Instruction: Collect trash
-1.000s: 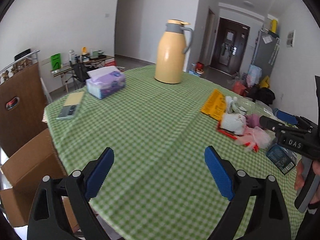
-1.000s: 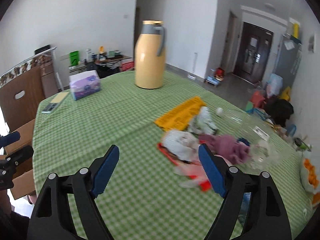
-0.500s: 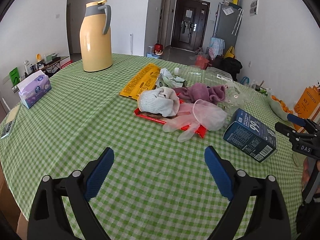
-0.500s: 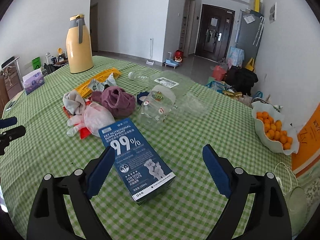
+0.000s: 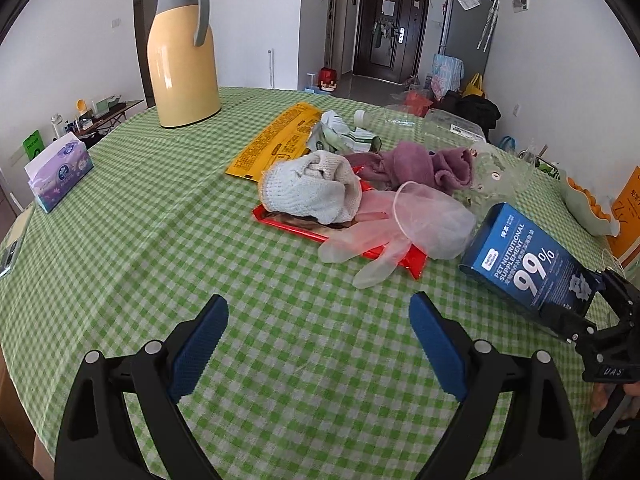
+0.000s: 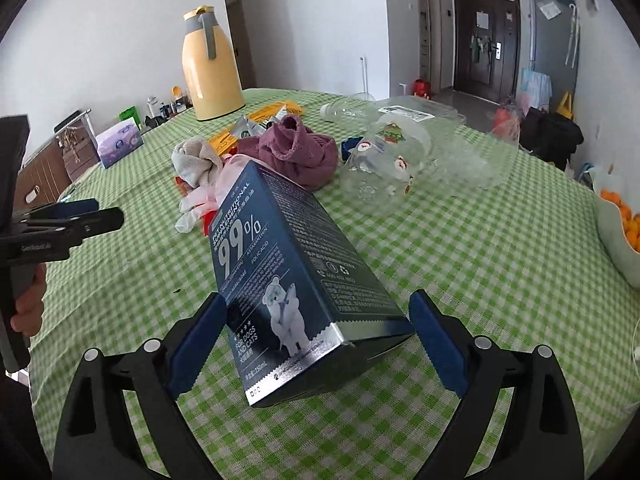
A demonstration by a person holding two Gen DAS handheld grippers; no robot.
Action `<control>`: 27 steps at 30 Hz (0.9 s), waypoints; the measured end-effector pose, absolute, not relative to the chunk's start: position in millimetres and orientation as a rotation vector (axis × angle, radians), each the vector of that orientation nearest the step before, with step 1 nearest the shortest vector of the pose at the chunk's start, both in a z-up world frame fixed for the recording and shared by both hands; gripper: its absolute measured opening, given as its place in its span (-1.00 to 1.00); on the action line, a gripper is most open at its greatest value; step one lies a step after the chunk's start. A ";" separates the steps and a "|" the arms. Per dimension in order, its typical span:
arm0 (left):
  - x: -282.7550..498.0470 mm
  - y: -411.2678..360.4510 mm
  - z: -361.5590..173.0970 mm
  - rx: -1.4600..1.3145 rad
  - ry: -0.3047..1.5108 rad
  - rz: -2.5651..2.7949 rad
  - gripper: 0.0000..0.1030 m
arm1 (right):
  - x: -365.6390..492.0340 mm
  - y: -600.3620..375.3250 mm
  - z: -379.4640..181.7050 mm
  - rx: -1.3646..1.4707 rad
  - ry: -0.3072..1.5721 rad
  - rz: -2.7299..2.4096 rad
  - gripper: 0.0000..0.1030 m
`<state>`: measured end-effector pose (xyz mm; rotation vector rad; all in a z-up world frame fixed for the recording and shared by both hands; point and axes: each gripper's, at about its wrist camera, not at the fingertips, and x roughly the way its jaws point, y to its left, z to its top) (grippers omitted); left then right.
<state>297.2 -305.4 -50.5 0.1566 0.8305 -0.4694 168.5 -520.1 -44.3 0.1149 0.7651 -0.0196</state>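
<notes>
Your right gripper (image 6: 316,340) is grasping the blue carton (image 6: 288,276) by its near end: both blue pads press its sides, and the far end tilts up off the surface (image 6: 460,248). From the left wrist view, the same carton (image 5: 528,268) hangs just right of the trash pile, clear of the checked cloth.

Your left gripper (image 5: 318,340) is spread wide with nothing between its fingers, hovering above bare cloth in front of the pile.

The pile sits mid-surface: a white knit glove (image 5: 308,188) lies on a red wrapper (image 5: 304,226), with a clear plastic glove (image 5: 404,224) draped over the wrapper's right end. Behind them are a purple cloth (image 5: 416,164), a yellow packet (image 5: 276,140) and crumpled clear plastic (image 6: 384,164).

A yellow jug (image 5: 182,56) stands upright at the far left, well apart from the pile, and a tissue box (image 5: 60,172) sits near the left edge. A bowl of oranges (image 6: 620,236) rests at the right edge.
</notes>
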 end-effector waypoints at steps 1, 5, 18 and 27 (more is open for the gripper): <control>296.8 -311.2 -51.8 0.170 0.828 -0.475 0.72 | 169.6 -518.5 -44.6 0.115 0.768 -0.017 0.72; 298.6 -334.4 -53.6 0.217 0.818 -0.498 0.72 | 169.5 -522.1 -45.1 0.137 0.768 -0.005 0.64; 309.5 -371.5 -52.1 0.257 0.806 -0.499 0.73 | 135.4 -586.3 -25.3 0.429 0.605 -0.013 0.57; 318.0 -378.4 -58.3 0.274 0.812 -0.481 0.73 | 164.6 -542.2 -56.4 0.219 0.764 -0.066 0.22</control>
